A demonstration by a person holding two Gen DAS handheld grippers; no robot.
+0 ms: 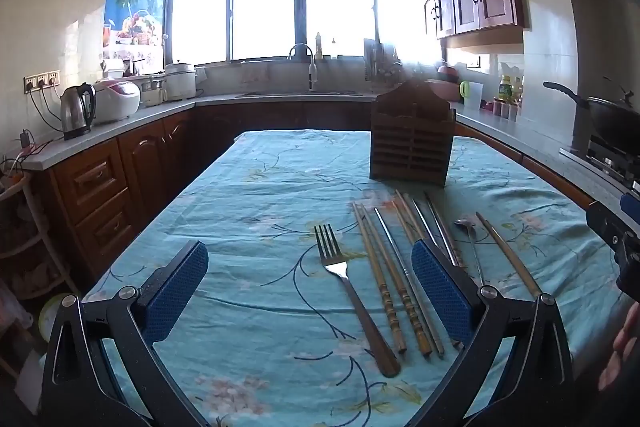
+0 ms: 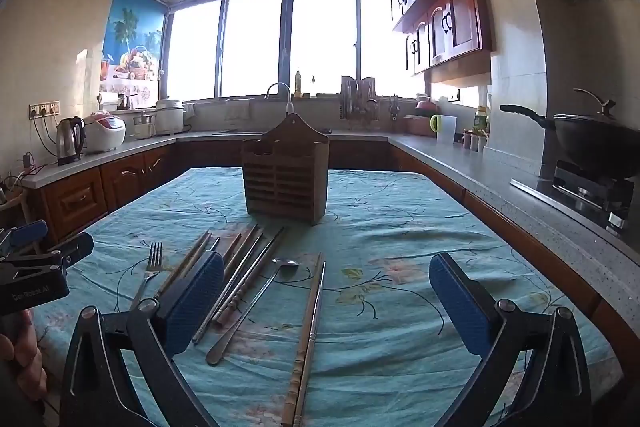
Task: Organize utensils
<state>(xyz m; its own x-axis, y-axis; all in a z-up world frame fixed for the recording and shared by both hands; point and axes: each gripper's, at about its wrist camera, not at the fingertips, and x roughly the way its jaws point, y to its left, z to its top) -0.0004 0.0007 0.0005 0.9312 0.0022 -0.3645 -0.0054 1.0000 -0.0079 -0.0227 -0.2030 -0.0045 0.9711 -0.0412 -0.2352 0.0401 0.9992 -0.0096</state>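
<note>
Looking low and near over the table (image 1: 256,187) toward the window (image 2: 256,43) at 12 o'clock, sharing the wooden holder (image 1: 412,143) and chopsticks (image 1: 384,279).

Daylight pours through the windows (image 1: 304,3), blown out to pure white with hazy glare around the wooden holder (image 1: 412,139). The cabinets (image 1: 92,183) sit dim; edges bend and darken into black corners.
</note>
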